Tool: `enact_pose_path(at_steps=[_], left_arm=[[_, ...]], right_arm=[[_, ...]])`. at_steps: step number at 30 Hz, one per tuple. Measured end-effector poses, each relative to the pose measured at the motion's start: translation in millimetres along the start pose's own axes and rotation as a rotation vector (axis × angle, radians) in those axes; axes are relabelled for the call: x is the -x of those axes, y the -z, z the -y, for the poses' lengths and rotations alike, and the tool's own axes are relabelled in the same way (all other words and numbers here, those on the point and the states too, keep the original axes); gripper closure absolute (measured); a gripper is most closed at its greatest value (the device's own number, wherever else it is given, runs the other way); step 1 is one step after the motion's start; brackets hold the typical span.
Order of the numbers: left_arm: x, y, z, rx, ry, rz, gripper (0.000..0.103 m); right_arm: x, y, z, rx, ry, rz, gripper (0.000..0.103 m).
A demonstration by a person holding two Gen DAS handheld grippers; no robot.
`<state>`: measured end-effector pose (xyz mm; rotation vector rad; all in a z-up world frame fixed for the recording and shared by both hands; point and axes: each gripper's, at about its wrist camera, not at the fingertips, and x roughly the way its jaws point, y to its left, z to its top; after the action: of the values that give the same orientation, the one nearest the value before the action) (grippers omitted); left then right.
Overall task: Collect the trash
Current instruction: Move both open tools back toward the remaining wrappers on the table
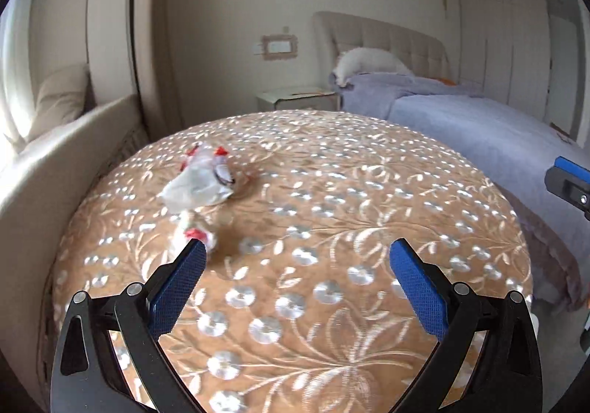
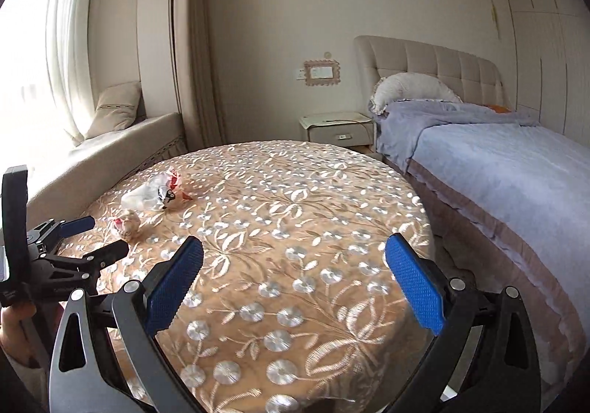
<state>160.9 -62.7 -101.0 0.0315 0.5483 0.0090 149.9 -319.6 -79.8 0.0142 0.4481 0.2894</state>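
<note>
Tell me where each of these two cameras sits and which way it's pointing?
Left wrist: rides the left gripper, facing over the round table at crumpled wrappers; its own open fingers show.
Right wrist: rides the right gripper, facing the same table and the bed; its open fingers and the left gripper show.
Shared: table, wrappers, bed.

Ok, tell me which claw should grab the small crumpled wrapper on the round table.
Left. The left claw is open with its fingertip right beside the small crumpled white-and-red wrapper. The right claw, also open, points at bare embroidered tablecloth, with the wrapper well off to its left.
</note>
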Motion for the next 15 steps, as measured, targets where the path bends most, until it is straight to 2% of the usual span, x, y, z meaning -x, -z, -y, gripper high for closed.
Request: enact_pose_path(at_steps=[3,7,15], left_arm=[[-3,-1,-30,0.034,-0.033,-0.009,0.005],[-21,-6,-49,0.028,-0.087,-0.035,0.005],[-66,-14,-84,0.092,-0.108,-0.152,0.005]], right_arm=[[-17,-8,-23,0.032,-0.040,-0.017,0.005],[-41,-18,-51,0.067,-0.093,-0.038,0.005],[-79,-37,-90,0.141,-0.148,-0.058,0.005]])
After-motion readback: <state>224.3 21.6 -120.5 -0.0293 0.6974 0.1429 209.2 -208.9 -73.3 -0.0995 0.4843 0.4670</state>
